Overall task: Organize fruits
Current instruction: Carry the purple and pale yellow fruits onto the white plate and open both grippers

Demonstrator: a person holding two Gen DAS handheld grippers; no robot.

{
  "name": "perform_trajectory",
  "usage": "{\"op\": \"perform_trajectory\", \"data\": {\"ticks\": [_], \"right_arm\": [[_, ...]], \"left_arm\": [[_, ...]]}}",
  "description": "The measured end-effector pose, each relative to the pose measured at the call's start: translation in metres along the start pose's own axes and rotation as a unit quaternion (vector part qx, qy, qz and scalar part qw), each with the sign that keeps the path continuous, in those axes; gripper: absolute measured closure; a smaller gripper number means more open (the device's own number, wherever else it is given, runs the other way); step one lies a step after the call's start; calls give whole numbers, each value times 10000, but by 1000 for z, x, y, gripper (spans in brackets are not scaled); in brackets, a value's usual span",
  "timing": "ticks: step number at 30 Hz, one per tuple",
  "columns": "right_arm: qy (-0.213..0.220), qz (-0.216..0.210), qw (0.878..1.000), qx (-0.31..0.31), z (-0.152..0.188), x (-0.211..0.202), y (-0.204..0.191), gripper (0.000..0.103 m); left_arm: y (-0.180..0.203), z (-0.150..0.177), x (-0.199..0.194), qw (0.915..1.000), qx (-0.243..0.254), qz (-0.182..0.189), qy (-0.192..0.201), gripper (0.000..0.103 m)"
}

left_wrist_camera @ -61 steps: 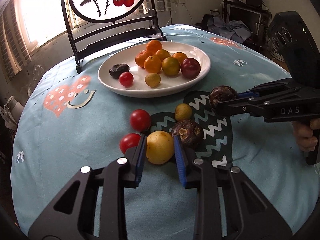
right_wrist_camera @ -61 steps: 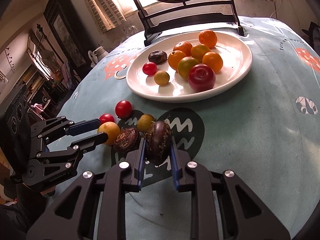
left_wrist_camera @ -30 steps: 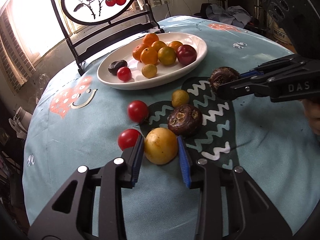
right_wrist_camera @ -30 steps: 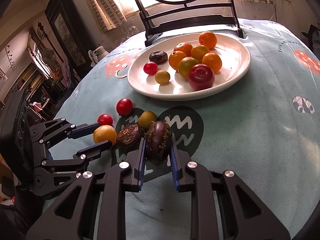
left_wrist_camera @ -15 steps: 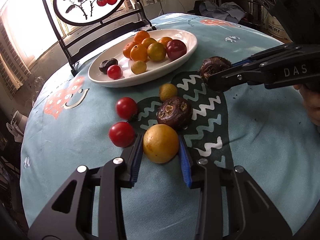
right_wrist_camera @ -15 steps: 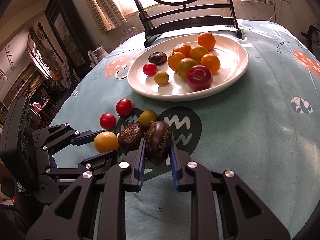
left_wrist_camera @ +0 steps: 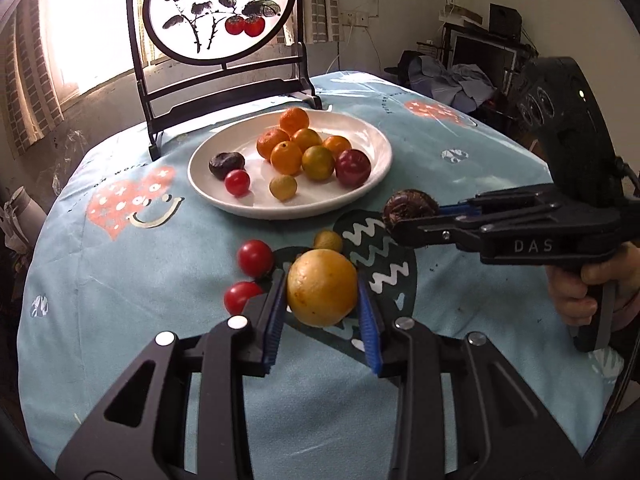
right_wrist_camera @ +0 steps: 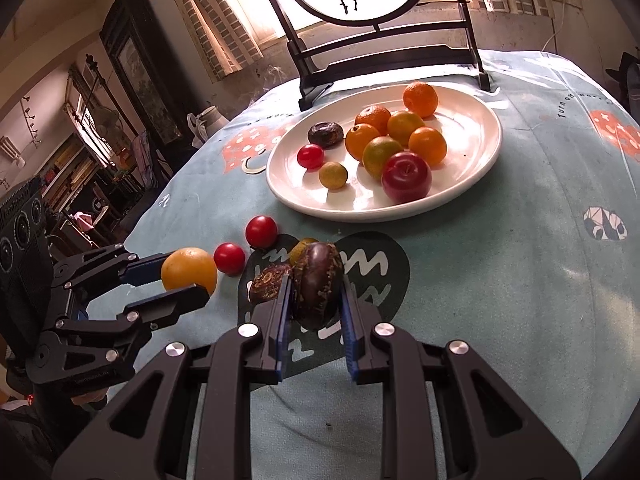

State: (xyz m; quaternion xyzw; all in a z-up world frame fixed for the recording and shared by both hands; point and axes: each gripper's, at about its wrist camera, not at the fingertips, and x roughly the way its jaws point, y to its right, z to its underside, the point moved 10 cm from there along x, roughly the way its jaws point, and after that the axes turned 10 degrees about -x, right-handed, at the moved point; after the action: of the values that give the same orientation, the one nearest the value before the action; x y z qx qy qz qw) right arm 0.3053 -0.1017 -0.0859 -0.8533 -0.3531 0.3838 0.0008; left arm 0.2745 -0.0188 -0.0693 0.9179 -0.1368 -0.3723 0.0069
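Left gripper [left_wrist_camera: 322, 316]: angled down at the table, blue pads clamped on both sides of the yellow-orange fruit [left_wrist_camera: 322, 288] – fruit sits clear of the cloth in the right wrist view
Right gripper [right_wrist_camera: 314, 316]: tilted down likewise, jaws narrow and pinching the dark brown wrinkled fruit [right_wrist_camera: 317, 285] upright between the pads
Right hand [left_wrist_camera: 588, 288]: fingers curled round the handle at the right edge of the left wrist view – gripper body held roughly level across the frame
Loose on tablecloth [right_wrist_camera: 520, 280]: two red tomatoes [right_wrist_camera: 261, 232] and [right_wrist_camera: 229, 258], a small yellow-green fruit [left_wrist_camera: 328, 240], a second dark wrinkled fruit [right_wrist_camera: 269, 282] just beside the right gripper's left pad
White plate [right_wrist_camera: 476, 160]: beyond the loose fruit, well apart from both grippers; holds oranges, a red plum [right_wrist_camera: 406, 176], a tomato, a small yellow fruit, a dark fruit
Behind plate: black stand with a round painted panel [left_wrist_camera: 218, 8]
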Motion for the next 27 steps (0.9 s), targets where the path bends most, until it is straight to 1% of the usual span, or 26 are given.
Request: {"op": "perform_trajectory", "data": {"ticks": [2,5,8,10,13,15,19,23,24,25,26,27], "right_arm": [[169,99,9998,17,-12,-5,4,80],[466,472,9978,-7,-38,-9,18,80],[658,904,9937,-25,-66,-5,39,80],[738,1081,9914,-44,-81,1,52,80],[737,1184,9902,-79,-96,14,68,80],[708,1186,9903,-115,-102,23,75,80],[573,1110,9921,-75,-107,42,87,80],[525,1051,9931,-36,-108,56,91,80],[520,1049,9931,-41,-108,57,91,74],[508,1101,9926,-57,-108,57,91,57],[505,1199,9915,-41,-107,54,91,47],[567,1268,9903,-5,-108,47,90,41]], "left_arm": [[-6,-20,3,9998,-106,-104,112,69],[-20,-57,17,9982,-344,-361,319,69],[-33,-88,42,9958,-562,-627,353,69],[-41,-101,62,9944,-674,-766,274,69],[-51,-114,87,9922,-871,-877,141,69],[-58,-119,99,9911,-902,-973,88,69],[-68,-122,122,9890,-1011,-1059,-197,69],[-72,-120,135,9876,-1009,-1160,-321,68],[-72,-119,137,9871,-1030,-1169,-376,68],[-73,-117,136,9866,-1042,-1187,-400,62],[-73,-116,133,9862,-1038,-1233,-370,35],[-74,-118,124,9852,-1026,-1353,-236,20]]}}
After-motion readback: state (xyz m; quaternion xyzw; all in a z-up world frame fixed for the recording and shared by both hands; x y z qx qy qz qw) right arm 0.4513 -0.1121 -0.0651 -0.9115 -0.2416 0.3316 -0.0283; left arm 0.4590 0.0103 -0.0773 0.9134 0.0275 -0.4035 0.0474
